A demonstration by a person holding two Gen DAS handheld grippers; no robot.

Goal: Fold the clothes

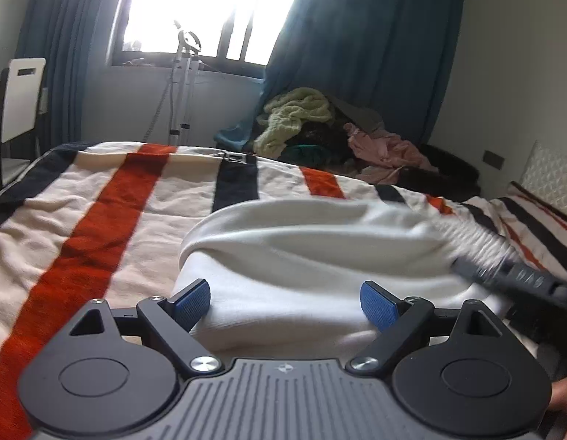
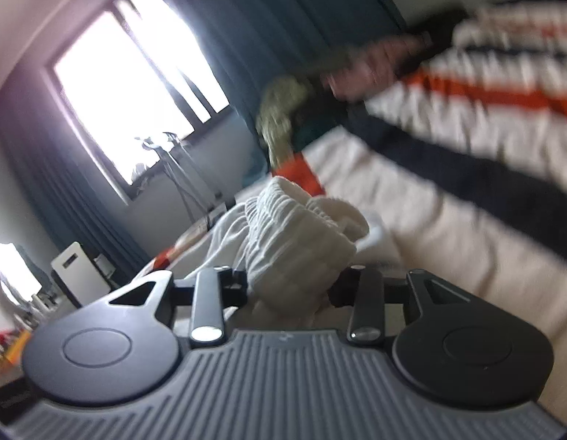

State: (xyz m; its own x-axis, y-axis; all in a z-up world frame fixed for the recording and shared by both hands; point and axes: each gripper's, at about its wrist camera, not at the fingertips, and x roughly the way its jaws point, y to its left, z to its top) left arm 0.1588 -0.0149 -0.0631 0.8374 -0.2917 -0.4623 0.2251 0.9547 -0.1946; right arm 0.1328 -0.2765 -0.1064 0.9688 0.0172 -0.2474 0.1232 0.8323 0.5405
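A white garment [image 1: 305, 256] lies partly folded on the striped bed cover [image 1: 100, 198]. My left gripper [image 1: 285, 304] is open, its blue pads on either side of the garment's near edge, holding nothing. My right gripper [image 2: 288, 286] is shut on the garment's ribbed elastic band [image 2: 301, 227] and holds it lifted and bunched above the bed. In the left wrist view the right gripper [image 1: 503, 260] shows blurred at the right, over the garment's far right end. The right wrist view is tilted and motion-blurred.
A pile of clothes [image 1: 320, 128], green, pink and dark, sits past the bed's far edge below the blue curtain [image 1: 356, 55]. A white chair [image 1: 19, 102] stands at the left. A metal stand [image 1: 184, 84] is under the window. A pillow [image 1: 551, 176] lies far right.
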